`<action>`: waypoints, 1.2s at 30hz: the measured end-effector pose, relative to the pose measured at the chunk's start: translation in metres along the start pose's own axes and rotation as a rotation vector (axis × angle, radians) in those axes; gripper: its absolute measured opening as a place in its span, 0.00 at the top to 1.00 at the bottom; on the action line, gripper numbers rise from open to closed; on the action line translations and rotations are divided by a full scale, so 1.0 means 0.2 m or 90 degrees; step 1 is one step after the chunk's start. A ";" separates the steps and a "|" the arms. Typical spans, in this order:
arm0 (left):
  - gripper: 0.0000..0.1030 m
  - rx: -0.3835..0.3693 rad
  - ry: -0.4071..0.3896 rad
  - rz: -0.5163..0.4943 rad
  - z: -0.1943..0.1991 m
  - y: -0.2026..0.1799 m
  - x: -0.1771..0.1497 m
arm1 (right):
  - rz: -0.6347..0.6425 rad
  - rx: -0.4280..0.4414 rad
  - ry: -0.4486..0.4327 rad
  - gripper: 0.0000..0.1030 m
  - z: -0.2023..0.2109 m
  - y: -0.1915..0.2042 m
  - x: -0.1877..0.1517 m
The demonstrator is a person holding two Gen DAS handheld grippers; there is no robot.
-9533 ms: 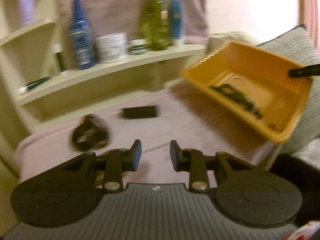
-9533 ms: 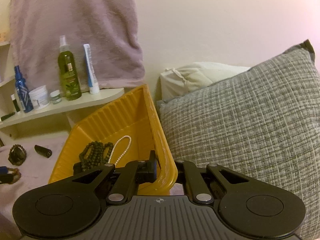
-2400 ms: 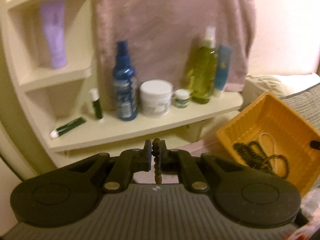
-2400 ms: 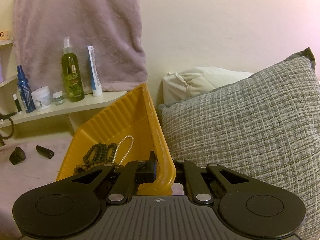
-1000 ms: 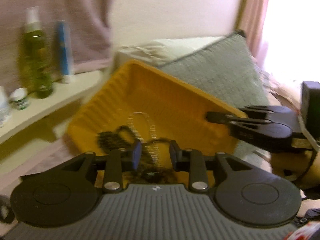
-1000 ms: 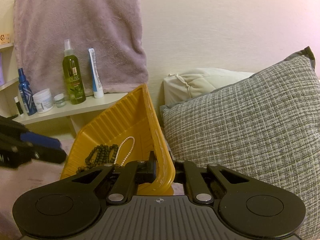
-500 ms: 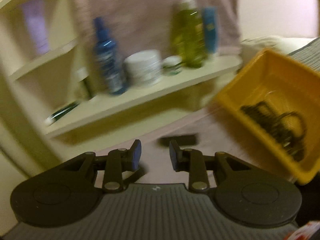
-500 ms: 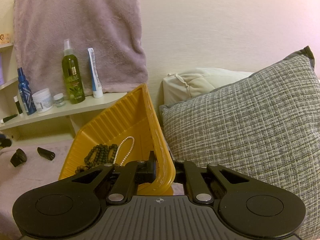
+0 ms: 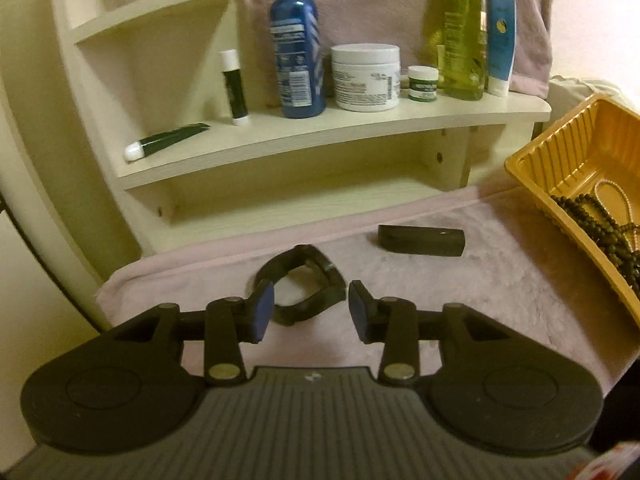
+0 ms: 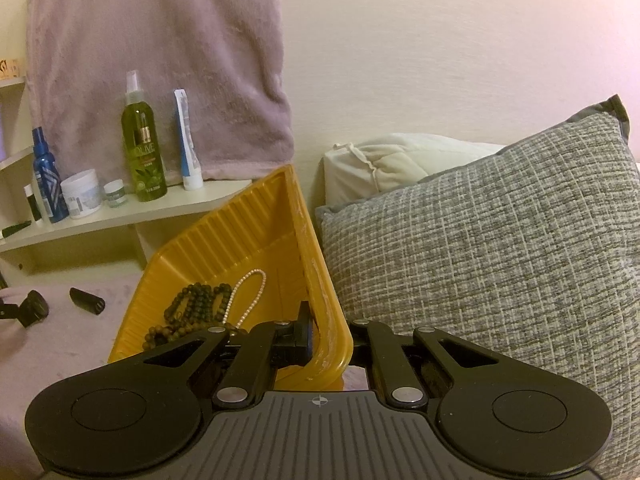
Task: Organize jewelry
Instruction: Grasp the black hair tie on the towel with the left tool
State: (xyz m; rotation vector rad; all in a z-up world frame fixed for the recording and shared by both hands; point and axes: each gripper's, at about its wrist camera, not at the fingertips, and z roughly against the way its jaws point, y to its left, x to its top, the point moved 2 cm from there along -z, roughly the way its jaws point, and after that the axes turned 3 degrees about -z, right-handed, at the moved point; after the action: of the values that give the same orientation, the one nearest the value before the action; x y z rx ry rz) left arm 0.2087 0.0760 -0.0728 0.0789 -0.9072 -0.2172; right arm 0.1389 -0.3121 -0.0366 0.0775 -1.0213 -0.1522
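A dark link bracelet (image 9: 302, 286) lies on the pink blanket (image 9: 440, 300) just ahead of my left gripper (image 9: 311, 312). Its jaws are opening, with nothing pressed between the blue pads; the bracelet sits beyond the tips. A short dark bar-shaped piece (image 9: 422, 235) lies farther right. My right gripper (image 10: 332, 340) is shut on the rim of the yellow tray (image 10: 320, 280), holding it tilted. Inside the tray lie dark bead strands (image 10: 196, 300) and a pearl strand (image 10: 248, 288). In the right wrist view the bracelet (image 10: 32, 306) and the bar piece (image 10: 87, 300) show at far left.
A cream shelf unit (image 9: 320, 132) behind the blanket carries a blue spray bottle (image 9: 298, 40), a white jar (image 9: 366, 76), a green bottle (image 9: 460, 32) and tubes. A grey woven pillow (image 10: 500, 260) stands right of the tray. A mauve towel (image 10: 160, 60) hangs on the wall.
My left gripper swung away from the tray, left and down toward the blanket, and now faces the dark bracelet with wider jaws. The right gripper and tray stayed still.
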 end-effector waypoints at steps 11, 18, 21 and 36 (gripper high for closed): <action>0.64 0.011 0.021 0.013 -0.19 -0.04 0.07 | 0.000 -0.007 0.009 0.93 -0.02 -0.03 -0.01; 0.82 0.001 0.046 0.012 -0.24 -0.03 0.06 | 0.000 -0.007 0.009 0.93 -0.02 -0.03 0.00; 0.87 -0.011 0.056 0.023 -0.24 -0.01 0.05 | 0.000 -0.007 0.009 0.93 -0.02 -0.03 0.00; 0.92 -0.046 0.038 0.094 -0.05 0.09 -0.01 | 0.001 0.001 0.003 0.93 -0.01 -0.02 0.01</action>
State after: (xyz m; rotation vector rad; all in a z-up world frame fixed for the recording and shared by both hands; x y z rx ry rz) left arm 0.2177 0.0939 -0.0767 -0.0487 -0.8414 -0.1105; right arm 0.1410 -0.3163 -0.0362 0.0781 -1.0163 -0.1506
